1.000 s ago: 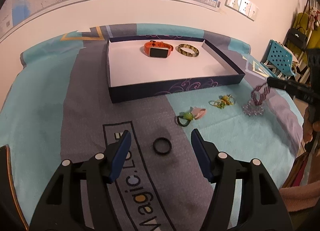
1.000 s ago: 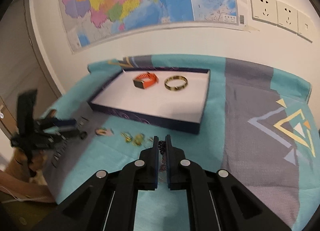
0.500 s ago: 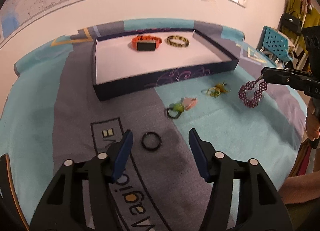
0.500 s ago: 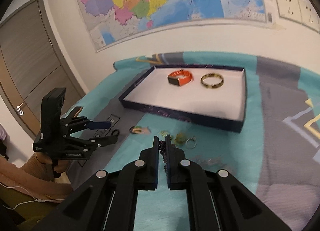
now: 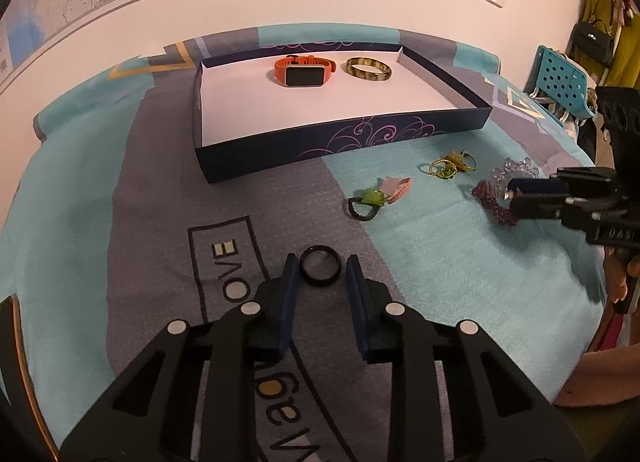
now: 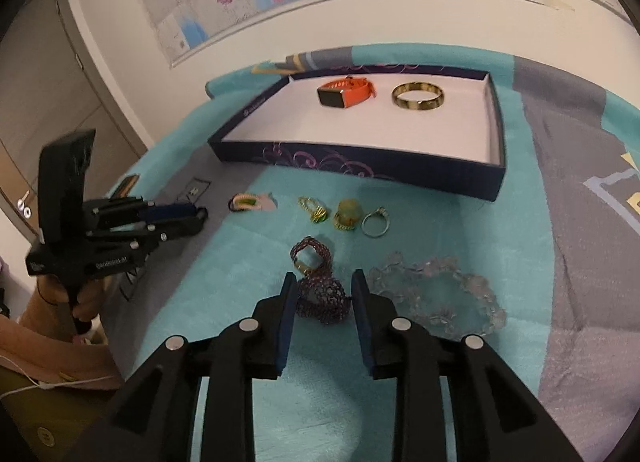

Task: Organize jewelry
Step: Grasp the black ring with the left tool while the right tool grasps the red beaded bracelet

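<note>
A dark blue tray (image 5: 280, 150) with a white floor holds an orange watch (image 5: 303, 71) and a tortoiseshell bangle (image 5: 368, 68). My left gripper (image 5: 320, 267) is open with a black ring (image 5: 321, 265) lying between its fingertips on the cloth. My right gripper (image 6: 325, 285) is open around a purple beaded bracelet (image 6: 318, 282) that lies on the cloth; it also shows in the left wrist view (image 5: 492, 204). The tray also shows in the right wrist view (image 6: 360, 168).
On the teal cloth lie a clear crystal bracelet (image 6: 440, 298), a silver ring (image 6: 376, 224), a yellow-green charm (image 6: 347, 214), a gold chain piece (image 6: 314, 208) and a pink-and-green hair tie (image 6: 250, 202). A blue chair (image 5: 560, 74) stands right.
My right gripper lowered the purple bracelet onto the cloth and opened, letting it go. My left gripper moved forward and narrowed around the black ring.
</note>
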Motion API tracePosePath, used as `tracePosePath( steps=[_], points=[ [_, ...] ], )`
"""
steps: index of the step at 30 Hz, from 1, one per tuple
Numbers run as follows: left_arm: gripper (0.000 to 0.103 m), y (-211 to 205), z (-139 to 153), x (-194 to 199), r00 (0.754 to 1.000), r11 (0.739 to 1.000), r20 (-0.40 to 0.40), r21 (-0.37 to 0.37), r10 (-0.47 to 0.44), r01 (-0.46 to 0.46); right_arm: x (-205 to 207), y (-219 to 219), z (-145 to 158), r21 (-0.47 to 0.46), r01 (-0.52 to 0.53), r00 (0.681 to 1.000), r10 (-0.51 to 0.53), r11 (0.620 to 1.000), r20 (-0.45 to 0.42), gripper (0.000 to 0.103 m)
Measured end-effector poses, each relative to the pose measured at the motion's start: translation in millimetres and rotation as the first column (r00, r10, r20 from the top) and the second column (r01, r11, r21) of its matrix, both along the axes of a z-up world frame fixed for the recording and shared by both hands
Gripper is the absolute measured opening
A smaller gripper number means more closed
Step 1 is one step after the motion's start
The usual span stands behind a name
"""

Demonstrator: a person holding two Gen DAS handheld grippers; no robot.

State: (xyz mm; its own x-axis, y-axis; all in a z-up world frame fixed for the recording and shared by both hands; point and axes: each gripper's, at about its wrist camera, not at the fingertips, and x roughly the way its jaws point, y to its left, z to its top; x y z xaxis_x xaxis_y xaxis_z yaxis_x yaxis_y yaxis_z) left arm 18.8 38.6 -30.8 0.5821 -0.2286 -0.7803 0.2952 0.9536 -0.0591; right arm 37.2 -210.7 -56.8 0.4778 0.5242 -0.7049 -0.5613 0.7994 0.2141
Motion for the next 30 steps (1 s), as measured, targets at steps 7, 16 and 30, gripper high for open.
tracePosePath(
  steps=[7, 16, 30],
  points=[
    [0.022, 1.4, 0.0, -0.9, 1.000, 1.000, 0.006, -0.002, 0.010, -0.010, -3.0, 12.4, -3.3, -0.045, -0.025, 0.999, 0.026, 0.999, 0.027, 0.003],
    [0.022, 2.3, 3.4, -2.9, 1.000, 1.000, 0.005, -0.027, 0.000, 0.000, -5.0, 2.6, 19.5, 0.034, -0.016, 0.998, 0.014, 0.999, 0.058, 0.003],
    [0.022, -5.2, 30.9, 3.4, 0.996, 0.997, 0.072, -0.058, -0.045, 0.049, 4.4, -5.5, 60.9, 0.090, -0.001, 0.990, -0.012, 0.996, 0.140, 0.001]
  ],
)
